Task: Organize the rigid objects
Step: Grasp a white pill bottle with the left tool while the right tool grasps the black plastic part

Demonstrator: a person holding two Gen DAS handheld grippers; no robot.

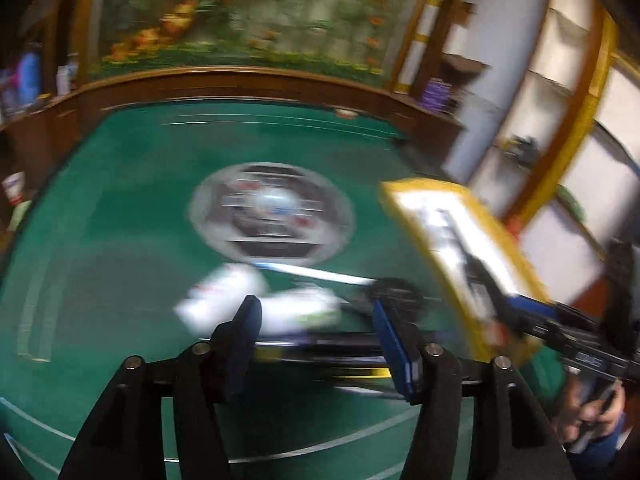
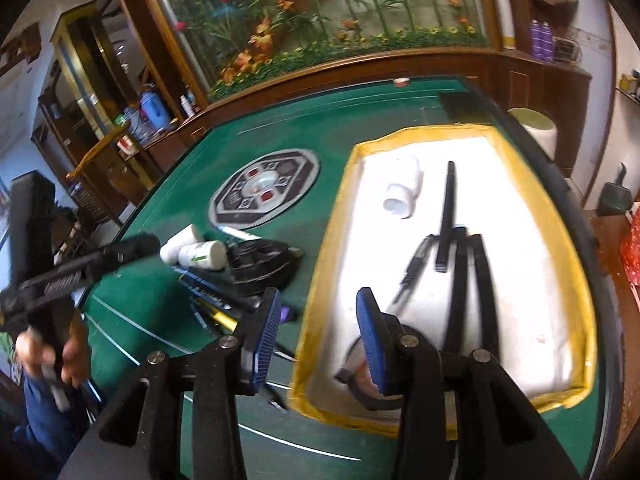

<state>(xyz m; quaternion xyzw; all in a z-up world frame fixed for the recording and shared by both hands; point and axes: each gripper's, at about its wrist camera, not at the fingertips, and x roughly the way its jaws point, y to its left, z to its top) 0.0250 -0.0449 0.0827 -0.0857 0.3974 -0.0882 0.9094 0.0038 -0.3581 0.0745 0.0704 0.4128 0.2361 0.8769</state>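
Note:
In the right wrist view a white tray with a yellow rim [image 2: 332, 240] lies on the green table [image 2: 168, 312]. In it are a white bottle [image 2: 402, 192], several black sticks [image 2: 448, 208] and a black pen [image 2: 412, 276]. My right gripper [image 2: 318, 308] hovers open over the tray's near left edge, nothing between its pads. Left of the tray sits a pile: two white bottles [image 2: 200, 252], a black round object [image 2: 260, 260] and pens. The left wrist view is blurred. There my left gripper [image 1: 316, 316] is open above the white bottles [image 1: 224, 296], with the tray [image 1: 424, 188] to its right.
An octagonal emblem [image 2: 266, 188] marks the table's middle. A wooden cabinet with a floral panel [image 2: 320, 20] runs along the far edge. A white stool [image 2: 536, 128] stands beyond the right edge. A person's hand [image 2: 68, 356] holds the left gripper's handle at the left.

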